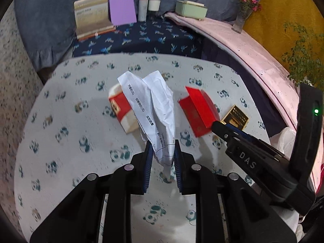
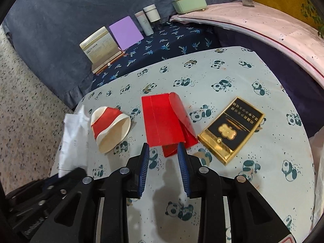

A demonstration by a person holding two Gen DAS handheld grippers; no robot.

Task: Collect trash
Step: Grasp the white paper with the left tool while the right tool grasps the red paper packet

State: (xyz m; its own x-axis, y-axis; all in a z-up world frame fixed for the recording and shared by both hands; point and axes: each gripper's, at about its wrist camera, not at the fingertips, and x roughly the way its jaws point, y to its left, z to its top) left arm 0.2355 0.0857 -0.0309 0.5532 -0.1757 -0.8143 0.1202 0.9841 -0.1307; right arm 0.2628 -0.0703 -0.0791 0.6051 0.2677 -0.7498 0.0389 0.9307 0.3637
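The left gripper (image 1: 162, 151) is pinching a crumpled printed paper (image 1: 154, 111), lifting it above the panda tablecloth (image 1: 60, 141); the right gripper (image 2: 163, 151), jaws spread, is nearing the red envelope's (image 2: 164, 121) bottom edge, crushed paper cup (image 2: 110, 125) at nine o'clock, gold-and-black box (image 2: 230, 129) at three

Table: round top under a panda-print cloth (image 2: 232, 66).
On it, left: crushed red-and-white paper cup (image 2: 109, 128), on its side.
Centre: red envelope (image 2: 164, 121), flat, flap open.
Right: black-and-gold box (image 2: 230, 129), just beside the envelope, near the edge.
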